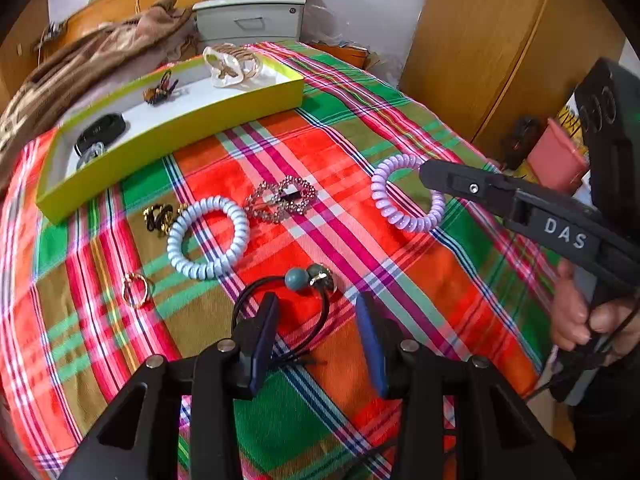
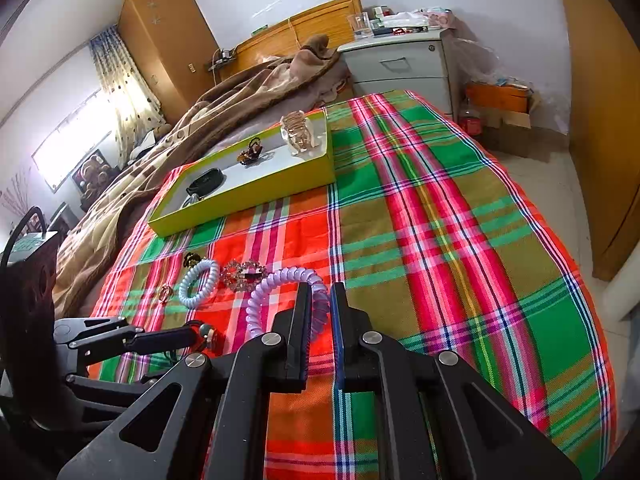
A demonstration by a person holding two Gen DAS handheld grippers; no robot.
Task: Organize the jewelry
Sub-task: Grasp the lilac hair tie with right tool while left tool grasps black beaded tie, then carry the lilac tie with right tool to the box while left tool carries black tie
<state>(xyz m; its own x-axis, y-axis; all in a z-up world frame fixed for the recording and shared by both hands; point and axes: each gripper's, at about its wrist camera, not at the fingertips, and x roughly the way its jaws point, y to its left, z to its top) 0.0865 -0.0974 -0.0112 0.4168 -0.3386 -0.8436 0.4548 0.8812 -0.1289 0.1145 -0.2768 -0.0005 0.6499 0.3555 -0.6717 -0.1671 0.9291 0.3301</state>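
Jewelry lies on a plaid cloth. My left gripper (image 1: pixel 316 304) is open, its jaws either side of a black hair tie with teal beads (image 1: pixel 308 278). My right gripper (image 2: pixel 320 292) is shut on the purple spiral hair tie (image 2: pixel 280 284), which also shows in the left wrist view (image 1: pixel 404 192). A light blue spiral tie (image 1: pixel 208 236), a rhinestone clip (image 1: pixel 282 198), a gold ring (image 1: pixel 136 290) and a gold-black piece (image 1: pixel 160 216) lie loose. The yellow-green tray (image 1: pixel 180 136) holds several pieces.
A brown blanket (image 2: pixel 180 136) lies behind the tray (image 2: pixel 248 192). A grey nightstand (image 2: pixel 400 68) stands at the back, a wooden wardrobe (image 1: pixel 500 40) at the right. The cloth's right edge (image 2: pixel 560 248) drops to the floor.
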